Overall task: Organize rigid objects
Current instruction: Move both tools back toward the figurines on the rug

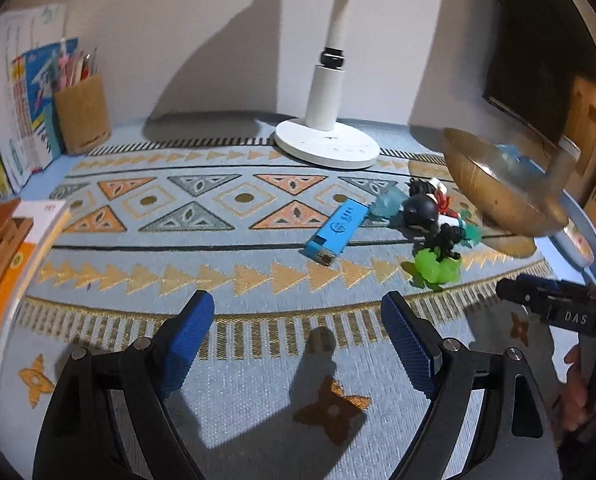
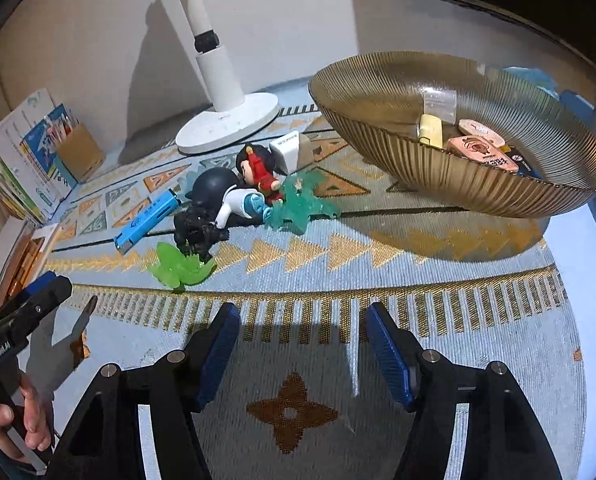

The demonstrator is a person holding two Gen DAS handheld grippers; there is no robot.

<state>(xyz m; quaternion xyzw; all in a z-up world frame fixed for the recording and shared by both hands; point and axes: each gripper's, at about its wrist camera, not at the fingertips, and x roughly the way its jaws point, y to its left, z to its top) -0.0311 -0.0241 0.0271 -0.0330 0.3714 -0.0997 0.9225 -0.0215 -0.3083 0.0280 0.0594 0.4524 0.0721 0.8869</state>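
The left gripper (image 1: 298,344) hangs over the patterned tablecloth (image 1: 233,264) with its jaws spread wide and nothing between them; the right gripper (image 2: 302,350) has its jaws apart too, also empty. No earlier view is at hand, so only their present stance can be told.

The loose things lie in a cluster on the table, ahead of both grippers. A blue rectangular gadget (image 2: 147,218) carries a round logo and a few characters, too small to read. Beside it a dark-helmeted figurine (image 2: 221,196) lies tipped over, touching a small figurine in red (image 2: 257,168) (its lower half hidden behind the first one's white arm). A black figurine (image 2: 195,232) stands on a translucent green base (image 2: 177,270), and a teal translucent piece (image 2: 302,202) lies just beside the group. Behind them a white charger block (image 2: 287,150) shows grey lettering, seemingly "ANKER", though partly cut off by the red figurine.

The ribbed amber glass bowl (image 2: 478,188) stands to the right, apart from the cluster. Inside it are a yellow item (image 2: 430,130), a clear plastic piece (image 2: 440,102), and a pink packet (image 2: 484,154) with print that cannot be made out; its far contents are hidden by the rim.

In the left wrist view the right gripper's body reads "DAS". A white lamp base (image 1: 326,146) stands at the back, and a pen holder (image 1: 82,118) and books (image 1: 21,120) are at the far left, their titles blurred.
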